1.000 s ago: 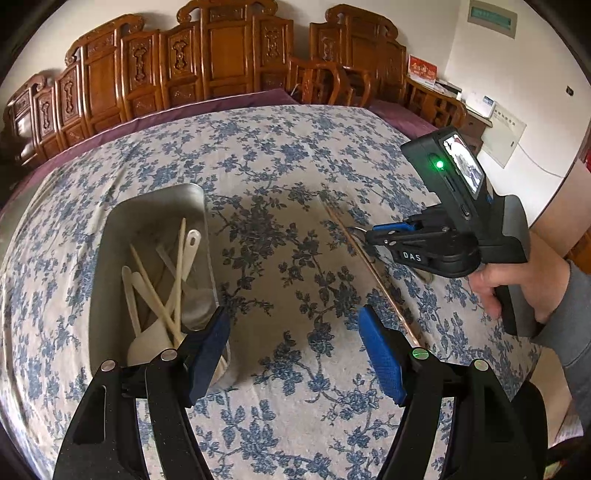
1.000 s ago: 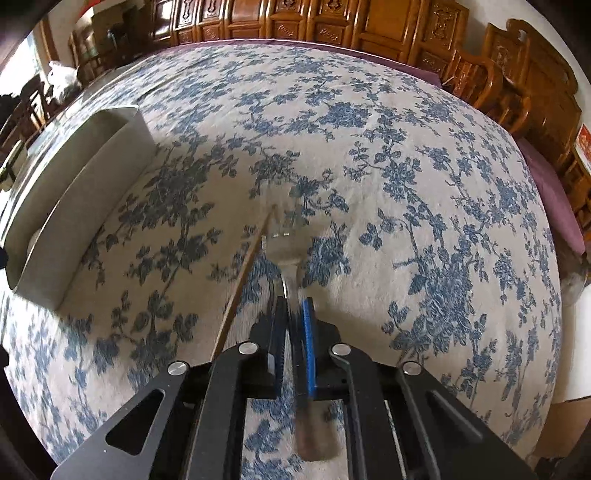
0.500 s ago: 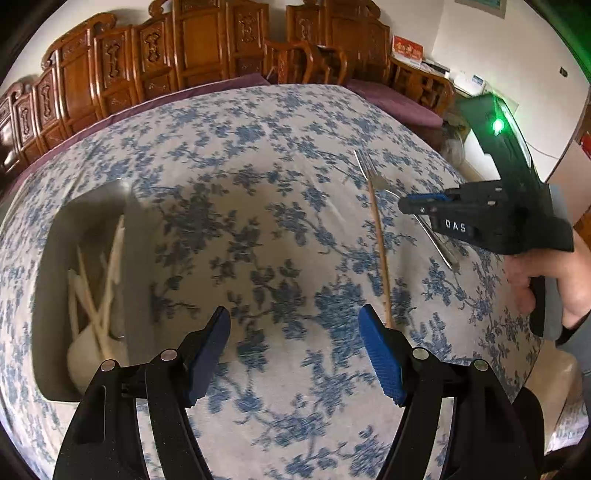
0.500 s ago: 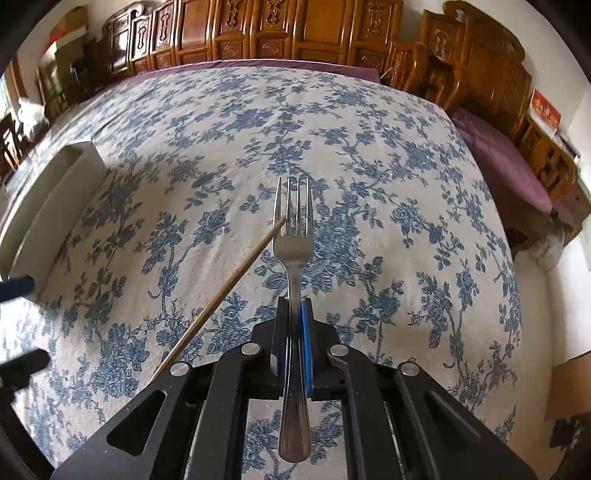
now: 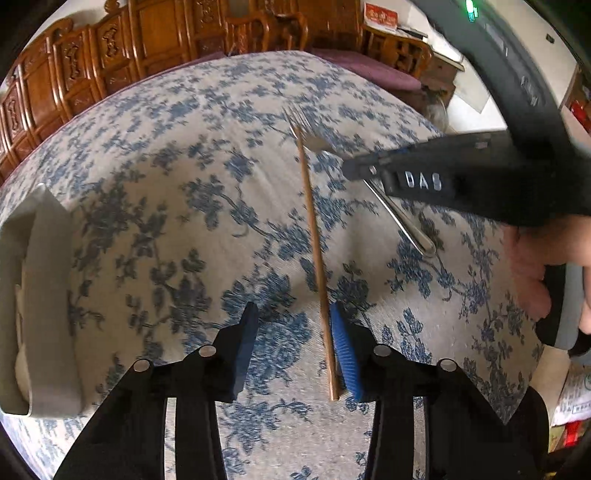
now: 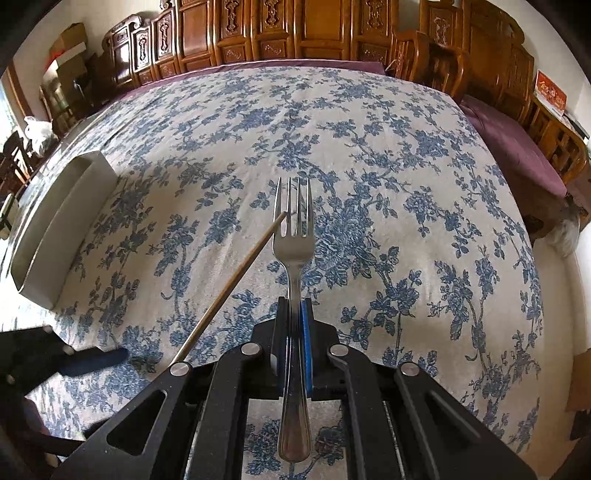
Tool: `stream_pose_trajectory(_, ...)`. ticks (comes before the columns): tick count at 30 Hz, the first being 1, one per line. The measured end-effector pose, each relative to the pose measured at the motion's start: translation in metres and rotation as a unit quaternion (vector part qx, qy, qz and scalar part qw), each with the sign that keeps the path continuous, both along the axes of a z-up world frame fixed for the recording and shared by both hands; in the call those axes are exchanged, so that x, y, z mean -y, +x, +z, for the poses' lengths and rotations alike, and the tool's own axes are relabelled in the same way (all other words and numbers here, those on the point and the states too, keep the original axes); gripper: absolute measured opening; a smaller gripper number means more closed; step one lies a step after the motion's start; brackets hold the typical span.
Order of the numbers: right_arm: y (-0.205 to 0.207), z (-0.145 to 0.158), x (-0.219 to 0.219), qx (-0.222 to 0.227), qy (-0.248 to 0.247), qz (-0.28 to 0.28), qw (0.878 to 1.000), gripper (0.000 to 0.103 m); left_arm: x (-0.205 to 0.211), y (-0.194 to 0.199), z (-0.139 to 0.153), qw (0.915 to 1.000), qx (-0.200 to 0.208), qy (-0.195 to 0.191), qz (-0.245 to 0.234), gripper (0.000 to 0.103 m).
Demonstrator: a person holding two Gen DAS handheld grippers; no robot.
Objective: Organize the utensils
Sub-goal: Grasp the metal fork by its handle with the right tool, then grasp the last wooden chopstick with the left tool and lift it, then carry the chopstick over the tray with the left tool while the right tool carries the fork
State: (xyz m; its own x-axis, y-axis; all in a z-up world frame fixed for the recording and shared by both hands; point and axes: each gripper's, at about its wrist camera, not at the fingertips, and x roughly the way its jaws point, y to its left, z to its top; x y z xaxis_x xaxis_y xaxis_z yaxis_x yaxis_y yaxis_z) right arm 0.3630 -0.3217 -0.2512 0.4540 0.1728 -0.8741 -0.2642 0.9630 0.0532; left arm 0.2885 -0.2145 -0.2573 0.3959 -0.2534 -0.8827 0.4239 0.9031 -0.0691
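Nearest the right wrist camera, the right gripper [image 6: 294, 314] is clamped on a steel fork [image 6: 293, 254]; its blue pads press the narrow neck of the handle from both sides, the rounded handle end hangs back toward the lens, and the four tines point straight ahead and away, so the fork's long axis runs along the fingers; the fork is plain, polished metal, held up off the floral tablecloth [image 6: 388, 155], with its broad face turned up to the camera

In the left wrist view the left gripper [image 5: 293, 345] stands open, its blue pads apart and holding nothing; a single thin brown chopstick [image 5: 317, 258] lies flat on the cloth with its thick near end between those pads, hard beside the right-hand pad [image 5: 345, 354], though whether they touch I cannot tell; it is straight and tapers toward its far tip; its long axis runs away from the camera, leaning slightly left, and that tip ends close to the fork's tines; in the right wrist view the same chopstick slants from lower left up to the tines

Further out and to the left, a pale rectangular tray [image 6: 55, 229] sits on the cloth, well apart from both utensils; its contents are too blurred to name; beyond the table edge stand carved wooden chairs [image 6: 295, 29]
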Motion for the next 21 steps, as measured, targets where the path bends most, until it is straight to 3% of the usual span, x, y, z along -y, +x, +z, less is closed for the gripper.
stream_pose_trajectory(4,-0.002,0.004,-0.003,0.008,0.003,0.007,1.000,0.008,0.002,-0.001,0.000,1.0000,0.002,-0.004,0.003,0.033)
stream_pose_trajectory(7,-0.003,0.006,-0.004,0.009,0.004,0.005,1.000,0.008,-0.001,-0.001,-0.001,0.9999,0.006,0.007,0.006,0.004)
stream_pose_trajectory(10,-0.004,0.007,-0.005,0.009,0.002,0.005,1.000,0.008,-0.011,0.001,0.000,0.9998,-0.011,-0.015,0.012,0.004)
stream_pose_trajectory(21,-0.021,0.008,-0.026,0.003,-0.015,0.018,1.000,0.008,-0.051,-0.008,0.030,0.9989,0.020,-0.012,0.040,0.004)
